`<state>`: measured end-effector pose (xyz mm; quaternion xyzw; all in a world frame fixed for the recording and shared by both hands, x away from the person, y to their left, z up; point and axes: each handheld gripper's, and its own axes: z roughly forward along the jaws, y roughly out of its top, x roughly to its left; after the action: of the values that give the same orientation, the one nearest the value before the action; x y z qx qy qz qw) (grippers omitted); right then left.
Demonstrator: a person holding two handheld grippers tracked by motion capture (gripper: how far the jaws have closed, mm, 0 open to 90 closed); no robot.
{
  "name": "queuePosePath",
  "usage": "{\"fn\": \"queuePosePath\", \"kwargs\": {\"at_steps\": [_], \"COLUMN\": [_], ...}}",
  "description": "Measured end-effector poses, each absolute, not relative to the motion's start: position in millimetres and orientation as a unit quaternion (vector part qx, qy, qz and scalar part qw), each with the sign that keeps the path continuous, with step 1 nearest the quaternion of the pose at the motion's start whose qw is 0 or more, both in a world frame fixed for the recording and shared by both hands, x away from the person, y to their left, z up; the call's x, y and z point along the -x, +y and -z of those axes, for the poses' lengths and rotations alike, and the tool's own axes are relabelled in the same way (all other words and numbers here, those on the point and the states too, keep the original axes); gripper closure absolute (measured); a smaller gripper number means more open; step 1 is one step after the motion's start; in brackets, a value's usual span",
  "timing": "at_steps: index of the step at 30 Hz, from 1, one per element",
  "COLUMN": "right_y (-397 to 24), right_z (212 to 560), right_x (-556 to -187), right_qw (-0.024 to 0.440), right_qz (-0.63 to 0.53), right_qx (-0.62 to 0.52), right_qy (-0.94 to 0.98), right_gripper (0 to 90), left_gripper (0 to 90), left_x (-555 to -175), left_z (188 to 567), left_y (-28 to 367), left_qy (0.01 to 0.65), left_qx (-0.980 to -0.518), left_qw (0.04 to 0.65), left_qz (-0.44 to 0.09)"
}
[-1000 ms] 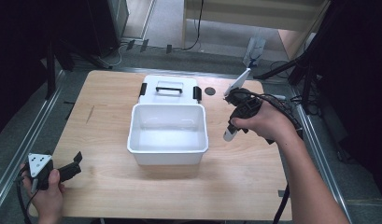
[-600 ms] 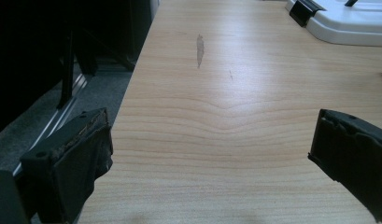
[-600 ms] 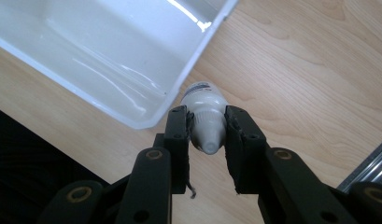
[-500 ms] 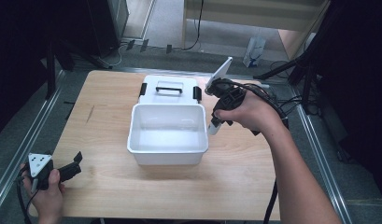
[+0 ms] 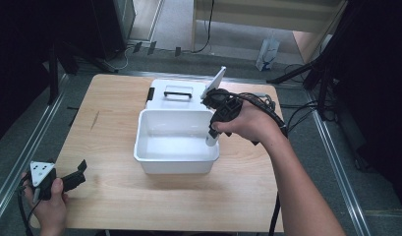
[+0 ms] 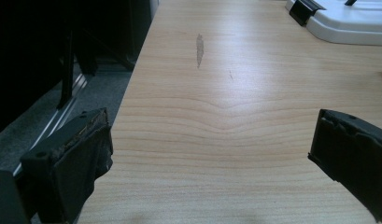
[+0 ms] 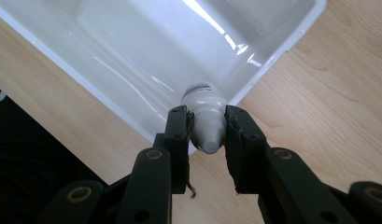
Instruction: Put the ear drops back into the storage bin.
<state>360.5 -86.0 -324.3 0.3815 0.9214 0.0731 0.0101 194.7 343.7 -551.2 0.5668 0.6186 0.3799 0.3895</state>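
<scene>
**Right now: a small white bottle held over the corner of the tub**

Clamped between the two black jaws of the right gripper (image 7: 207, 133) is a small white bottle (image 7: 205, 119); the pads press on its narrow neck from both sides, and its rounded cap end faces the camera in the right gripper view. Beyond the jaws, the bottle's wider body hangs over the rim of an open white tub (image 7: 146, 51), close to one of its corners, with the glossy inside of the tub behind it.

From the high view, the right gripper (image 5: 214, 132) points down at the tub's right wall, the bottle (image 5: 212, 138) a pale stub at its tip just above that rim. The person's right hand (image 5: 247, 125) wraps around the gripper's body, and cables trail off behind it toward the table's right edge. The tub (image 5: 176, 164) sits near the middle of the wooden table (image 5: 154, 201), and its white lid (image 5: 176, 93) with a dark handle lies flat just behind it.

Well apart, at the near left corner of the table, the left gripper (image 5: 73, 177) is held low in the left hand (image 5: 48, 209). Its jaws stand wide apart with only bare wood between them (image 6: 212, 154).
</scene>
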Motion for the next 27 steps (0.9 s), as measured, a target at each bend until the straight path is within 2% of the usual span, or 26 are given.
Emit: {"fn": "queuePosePath", "kwargs": {"at_steps": [11, 27], "right_y": [-81.6, -74.0], "right_z": [355.2, 394.8], "right_x": [-359.1, -360.5], "right_qw": [0.045, 0.061], "right_qz": [-0.071, -0.06], "right_qx": [-0.316, -0.188], "right_qy": [0.945, 0.978], "right_gripper": [71.7, 71.6], "left_gripper": [0.0, 0.0], "left_x": [-194.6, -194.5], "left_z": [551.0, 551.1], "left_y": [343.6, 343.6], "left_qy": [0.619, 0.618], "left_qx": [-0.568, -0.569], "left_qw": [0.387, 0.388], "left_qz": [-0.38, -0.379]}}
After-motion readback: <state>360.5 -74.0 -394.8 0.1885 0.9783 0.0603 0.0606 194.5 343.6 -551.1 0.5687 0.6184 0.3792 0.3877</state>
